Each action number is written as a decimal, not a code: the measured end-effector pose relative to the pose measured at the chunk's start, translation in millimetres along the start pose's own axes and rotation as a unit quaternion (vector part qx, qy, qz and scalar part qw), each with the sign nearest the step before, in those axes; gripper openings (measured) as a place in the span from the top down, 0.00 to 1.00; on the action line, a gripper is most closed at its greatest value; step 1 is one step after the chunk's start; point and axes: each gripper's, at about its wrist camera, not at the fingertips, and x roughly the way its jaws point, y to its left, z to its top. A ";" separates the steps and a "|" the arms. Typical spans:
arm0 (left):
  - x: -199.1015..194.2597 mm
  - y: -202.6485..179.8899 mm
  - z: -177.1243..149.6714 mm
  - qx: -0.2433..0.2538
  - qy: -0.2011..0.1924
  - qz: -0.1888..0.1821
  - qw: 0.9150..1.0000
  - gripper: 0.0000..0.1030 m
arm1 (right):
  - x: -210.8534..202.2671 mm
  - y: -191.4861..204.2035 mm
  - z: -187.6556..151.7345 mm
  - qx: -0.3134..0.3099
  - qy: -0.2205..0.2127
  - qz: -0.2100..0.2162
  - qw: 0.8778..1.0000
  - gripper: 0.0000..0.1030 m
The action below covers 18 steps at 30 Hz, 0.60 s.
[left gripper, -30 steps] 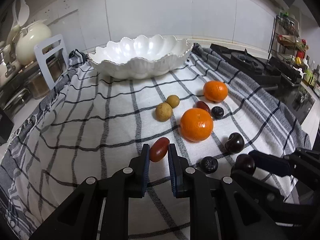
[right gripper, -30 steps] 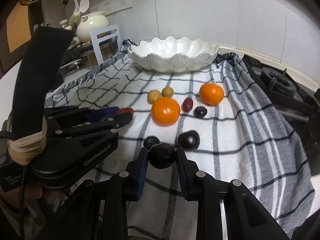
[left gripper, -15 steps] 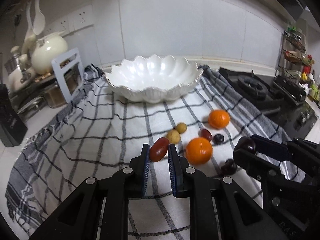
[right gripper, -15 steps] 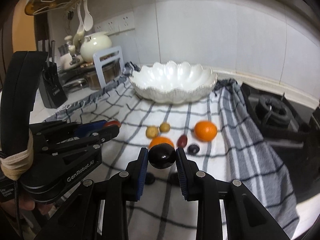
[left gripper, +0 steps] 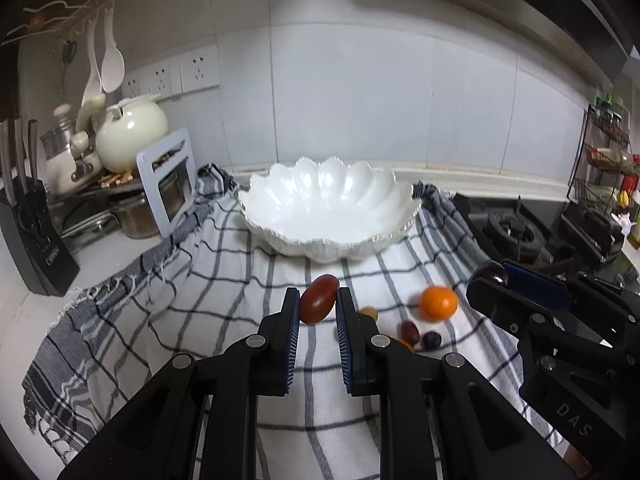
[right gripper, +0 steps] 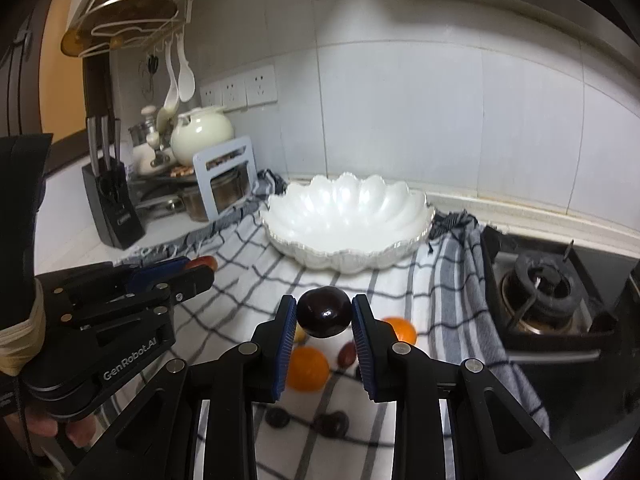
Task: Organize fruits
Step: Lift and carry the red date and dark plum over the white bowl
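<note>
Carry step: left claw (left gripper: 318, 307) clamped on red jujube (left gripper: 318, 298), right claw (right gripper: 324, 317) clamped on dark plum (right gripper: 323, 311). Next: reach over scalloped white bowl (left gripper: 376, 236), release both.

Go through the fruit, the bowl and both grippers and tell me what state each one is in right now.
left gripper: shut on the red oval fruit, lifted off the cloth
right gripper: shut on the dark round fruit, lifted
white bowl: upright, empty
two oranges: loose on the checked cloth
</note>
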 end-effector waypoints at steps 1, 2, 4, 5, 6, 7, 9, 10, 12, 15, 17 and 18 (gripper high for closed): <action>-1.0 0.2 2.5 -0.001 -0.003 0.002 1.000 0.81 | -0.5 -1.2 3.7 0.001 -0.006 0.001 1.000 0.71; -2.2 0.4 6.3 -0.002 -0.008 0.003 1.000 0.81 | -0.6 -2.2 6.8 0.001 -0.010 0.000 1.000 0.71; -4.1 0.7 13.4 -0.002 -0.017 0.005 1.000 0.81 | -0.6 -3.6 13.1 0.000 -0.019 -0.002 1.000 0.71; -4.5 0.5 15.9 -0.002 -0.020 0.006 1.000 0.81 | -0.7 -4.7 16.4 -0.001 -0.024 -0.003 1.000 0.71; -4.8 0.6 19.4 -0.001 -0.023 0.007 1.000 0.81 | -0.5 -5.4 19.6 -0.002 -0.027 -0.005 1.000 0.71; -5.2 1.2 22.6 -0.002 -0.026 0.006 1.000 0.81 | 0.3 -7.1 22.8 -0.002 -0.032 -0.006 0.999 0.71; -5.0 1.6 29.4 -0.002 -0.034 0.006 0.999 0.81 | 3.2 -10.7 30.3 0.000 -0.036 -0.007 0.999 0.71; -4.4 1.9 32.4 -0.001 -0.037 0.007 0.999 0.81 | 4.4 -12.1 32.8 0.000 -0.038 -0.008 0.999 0.71; -2.0 2.0 39.4 0.002 -0.043 0.009 0.999 0.81 | 9.0 -15.4 39.3 -0.001 -0.040 -0.012 0.999 0.71; 3.8 2.5 49.8 0.005 -0.050 0.015 0.999 0.81 | 18.2 -19.9 49.5 -0.005 -0.044 -0.018 0.999 0.71; 8.3 2.3 56.9 0.007 -0.056 0.018 0.998 0.81 | 25.7 -23.9 57.6 -0.002 -0.044 -0.019 0.999 0.71; 10.6 2.0 61.1 0.009 -0.059 0.021 0.998 0.81 | 29.3 -26.0 61.3 0.000 -0.045 -0.018 0.999 0.71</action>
